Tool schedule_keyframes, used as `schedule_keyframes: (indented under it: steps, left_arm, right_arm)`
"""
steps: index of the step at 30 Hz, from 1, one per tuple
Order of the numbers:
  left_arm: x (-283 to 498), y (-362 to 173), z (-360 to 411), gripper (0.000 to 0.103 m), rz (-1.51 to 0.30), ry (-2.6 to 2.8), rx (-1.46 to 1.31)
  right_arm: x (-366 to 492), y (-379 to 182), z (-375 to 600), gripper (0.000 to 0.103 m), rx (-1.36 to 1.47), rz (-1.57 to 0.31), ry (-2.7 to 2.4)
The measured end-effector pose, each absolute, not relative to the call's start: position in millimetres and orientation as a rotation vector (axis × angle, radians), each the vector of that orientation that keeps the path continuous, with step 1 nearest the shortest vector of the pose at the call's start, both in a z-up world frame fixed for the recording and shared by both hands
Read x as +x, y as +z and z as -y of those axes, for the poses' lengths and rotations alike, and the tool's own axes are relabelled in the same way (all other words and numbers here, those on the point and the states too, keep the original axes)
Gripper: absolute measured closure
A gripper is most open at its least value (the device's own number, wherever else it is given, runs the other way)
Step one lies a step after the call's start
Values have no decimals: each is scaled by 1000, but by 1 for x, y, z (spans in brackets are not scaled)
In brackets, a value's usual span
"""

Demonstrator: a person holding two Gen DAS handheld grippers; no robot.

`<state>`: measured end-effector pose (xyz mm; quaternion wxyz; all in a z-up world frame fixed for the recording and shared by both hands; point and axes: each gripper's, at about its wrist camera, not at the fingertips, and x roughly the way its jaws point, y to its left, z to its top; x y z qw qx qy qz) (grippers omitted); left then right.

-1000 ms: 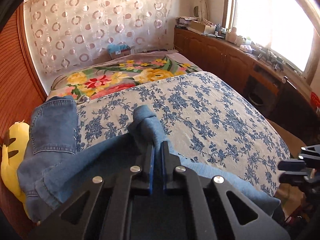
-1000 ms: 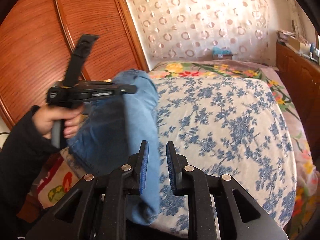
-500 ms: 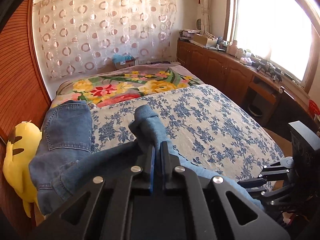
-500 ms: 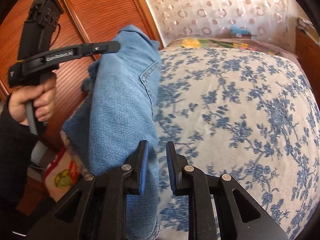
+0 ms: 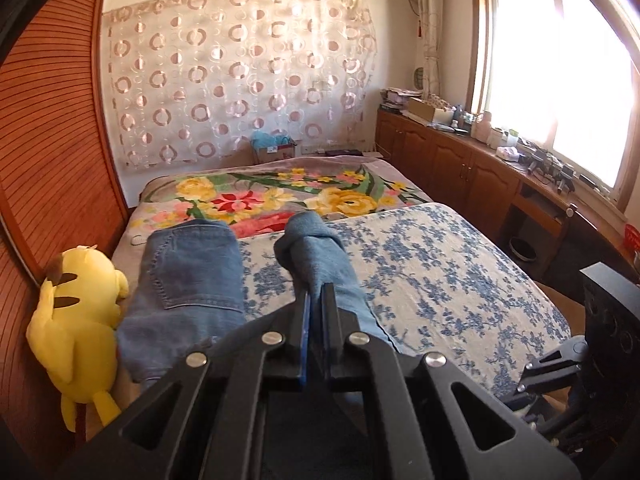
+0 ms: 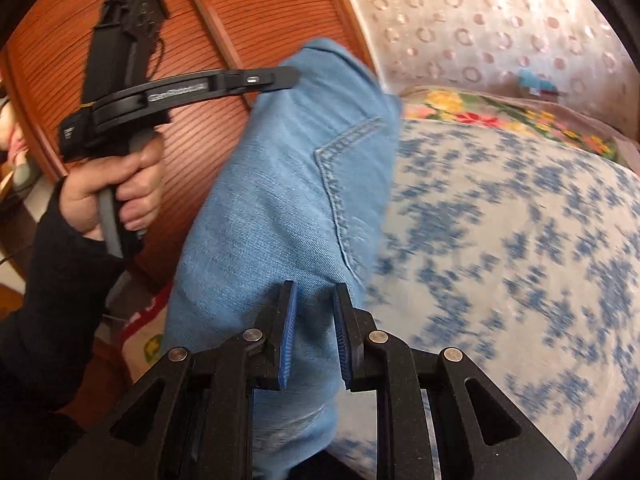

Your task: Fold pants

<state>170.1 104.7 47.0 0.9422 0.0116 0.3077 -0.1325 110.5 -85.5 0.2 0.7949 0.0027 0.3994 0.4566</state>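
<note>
A pair of blue jeans (image 5: 192, 276) hangs over the left edge of the bed, back pocket showing. My left gripper (image 5: 316, 294) is shut on a bunched fold of the jeans (image 5: 312, 248) and holds it up above the bedspread. In the right wrist view a hand (image 6: 120, 184) holds that left gripper (image 6: 294, 77) at the top of the hanging jeans (image 6: 288, 184). My right gripper (image 6: 314, 300) sits low against the denim, slightly open. Denim shows through the gap, and both blue pad faces are bare. It also appears at the lower right (image 5: 560, 368).
The bed carries a blue-flowered bedspread (image 5: 440, 280) and a bright floral blanket (image 5: 280, 196) behind it. A yellow plush toy (image 5: 76, 320) leans on the wooden wardrobe door (image 5: 52, 140) at the left. Wooden cabinets (image 5: 460, 160) with clutter run under the window.
My left gripper has risen and pulled back with the jeans fold still in it. My right gripper has swung left until the hanging denim lies behind its fingertips.
</note>
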Motion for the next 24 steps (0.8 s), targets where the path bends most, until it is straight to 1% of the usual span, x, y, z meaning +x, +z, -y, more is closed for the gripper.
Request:
schedule_keyframes:
  steps: [4, 7, 14, 17, 21, 24]
  left_arm:
    - [169, 36, -131, 102, -637, -208, 24]
    - [173, 16, -153, 102, -671, -173, 3]
    - [180, -23, -174, 102, -727, -141, -31]
    - [179, -30, -171, 101, -731, -141, -33]
    - [173, -34, -174, 99, -736, -118, -33]
    - [165, -35, -179, 93, -746, -92, -38]
  right_arm:
    - [106, -4, 48, 87, -29, -867, 1035]
    - [96, -4, 27, 87, -74, -853, 1041]
    - [91, -3, 24, 86, -186, -771, 943]
    - [100, -17, 25, 86, -197, -805, 921]
    - [105, -32, 21, 85, -193, -832, 926]
    - [107, -37, 19, 83, -187, -834, 929]
